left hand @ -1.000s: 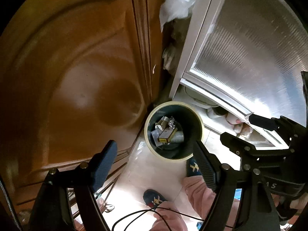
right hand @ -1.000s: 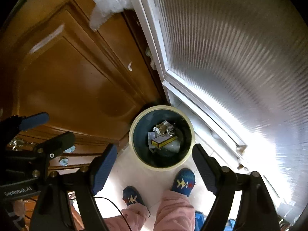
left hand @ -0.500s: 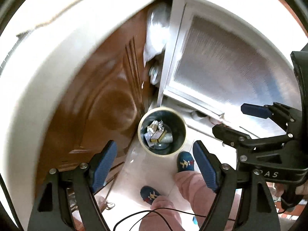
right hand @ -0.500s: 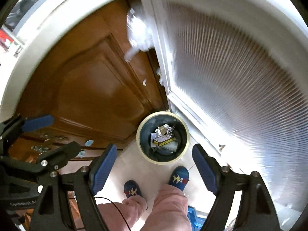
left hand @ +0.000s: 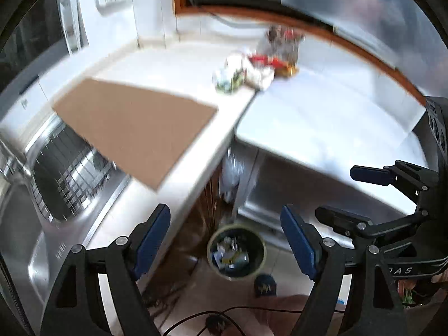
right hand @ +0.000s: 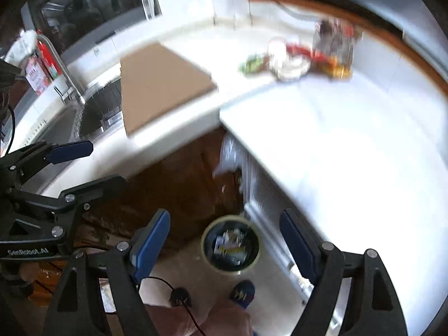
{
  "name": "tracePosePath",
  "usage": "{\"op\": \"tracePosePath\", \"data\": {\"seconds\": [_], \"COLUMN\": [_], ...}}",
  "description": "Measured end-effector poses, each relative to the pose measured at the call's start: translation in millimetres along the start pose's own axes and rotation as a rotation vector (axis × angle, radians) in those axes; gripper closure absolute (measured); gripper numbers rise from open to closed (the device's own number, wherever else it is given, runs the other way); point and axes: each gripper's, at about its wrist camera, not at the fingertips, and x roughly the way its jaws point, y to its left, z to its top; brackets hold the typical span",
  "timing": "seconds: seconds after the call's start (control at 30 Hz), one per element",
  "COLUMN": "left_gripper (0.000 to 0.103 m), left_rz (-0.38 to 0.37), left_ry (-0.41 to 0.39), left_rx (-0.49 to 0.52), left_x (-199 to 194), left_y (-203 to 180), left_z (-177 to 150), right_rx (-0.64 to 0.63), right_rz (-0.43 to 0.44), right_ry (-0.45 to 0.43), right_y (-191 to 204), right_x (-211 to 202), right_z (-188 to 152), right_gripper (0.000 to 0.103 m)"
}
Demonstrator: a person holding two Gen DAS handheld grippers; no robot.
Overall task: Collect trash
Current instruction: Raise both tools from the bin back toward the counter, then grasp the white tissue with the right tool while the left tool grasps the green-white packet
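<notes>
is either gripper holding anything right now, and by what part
Nothing is held. The left gripper and the right gripper both stand open and empty, high above the trash bin on the floor.

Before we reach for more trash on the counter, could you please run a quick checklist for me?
1. Left gripper open and empty: ok.
2. Right gripper open and empty: ok.
3. Bin upright on the floor, mouth uncovered: ok.
4. Room left in the bin: ok, the trash lies below the rim.
5. Clutter at the counter's back is trash: cannot tell, both views are blurred.
6. Cardboard lies steady: not ok, one corner overhangs the sink.
</notes>
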Motion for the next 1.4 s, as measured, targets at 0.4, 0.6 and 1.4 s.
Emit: {"op": "tracePosePath", "data": {"seconds": [0.4, 0.6, 1.4], "left_gripper": [0.023, 0.023, 0.023], "left_rz": [0.107, 0.120, -0.034], "left_ry": [-0.142, -0.159, 0.012], "left_rx": [-0.025, -0.090, -0.136], "left_x": [-31.7, -29.9, 65.9], "left_y": [-18.4, -24.1, 3.9], "left_z": [54.2, 71.2, 132.9], "right_rx": [-0.059, -0.085, 0.082], "right_rz": [0.023, 0.023, 0.053], "right_ry": [-0.173, -0.207, -0.180], "right_y": [-34.9, -52.4, -112.8], "right_x": [-34.6, -39.8, 11.0], "right_z": [53.3, 64.4, 119.6], "right_gripper": [0.022, 0.022, 0.028]}}
